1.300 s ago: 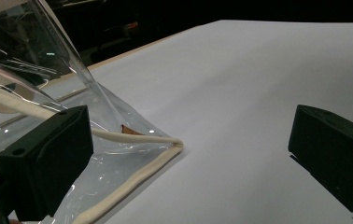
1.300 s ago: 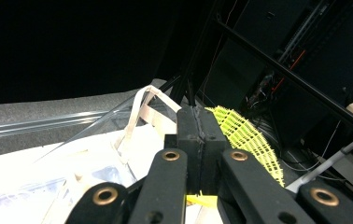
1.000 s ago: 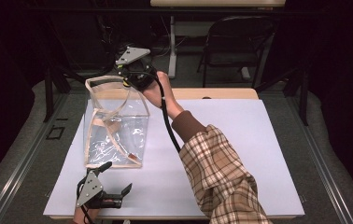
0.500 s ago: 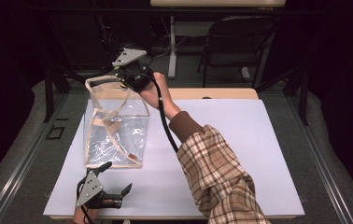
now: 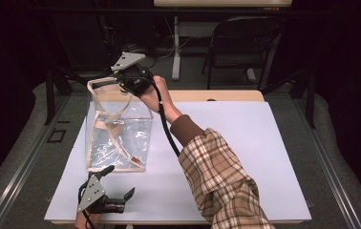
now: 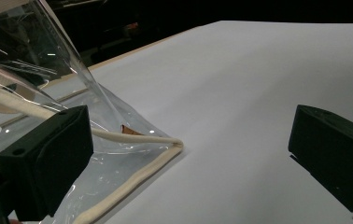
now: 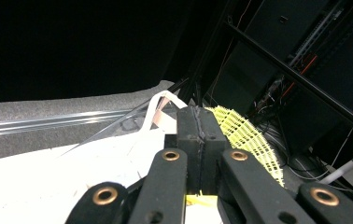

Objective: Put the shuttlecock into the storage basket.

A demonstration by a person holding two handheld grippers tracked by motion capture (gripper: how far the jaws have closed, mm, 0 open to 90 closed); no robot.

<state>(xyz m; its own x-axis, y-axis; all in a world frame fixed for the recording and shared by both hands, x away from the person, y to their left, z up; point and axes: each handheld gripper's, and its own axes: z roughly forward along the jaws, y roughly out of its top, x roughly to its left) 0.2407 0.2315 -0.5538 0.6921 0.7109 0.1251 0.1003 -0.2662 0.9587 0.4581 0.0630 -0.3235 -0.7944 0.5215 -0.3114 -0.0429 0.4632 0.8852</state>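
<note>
A clear plastic bag (image 5: 116, 138) with cream trim stands upright on the left part of the white table (image 5: 245, 143). My right gripper (image 5: 123, 83) is held at the bag's rear top rim by a hand in a plaid sleeve. In the right gripper view its jaws (image 7: 197, 116) are pressed together, shut on a yellow mesh piece (image 7: 244, 135). My left gripper (image 5: 119, 180) lies near the table's front left edge, just in front of the bag. Its jaws (image 6: 188, 135) are wide open with nothing between them, and the bag's bottom corner (image 6: 132, 140) lies by the left jaw.
A folding chair (image 5: 245, 43) and a table leg (image 5: 176, 47) stand on the floor behind the table. A wooden strip (image 5: 217, 95) runs along the table's far edge. Dark metal frame bars (image 7: 296, 74) cross behind the bag.
The right hand has shifted slightly left and down at the bag's rear rim. The left gripper has not moved.
</note>
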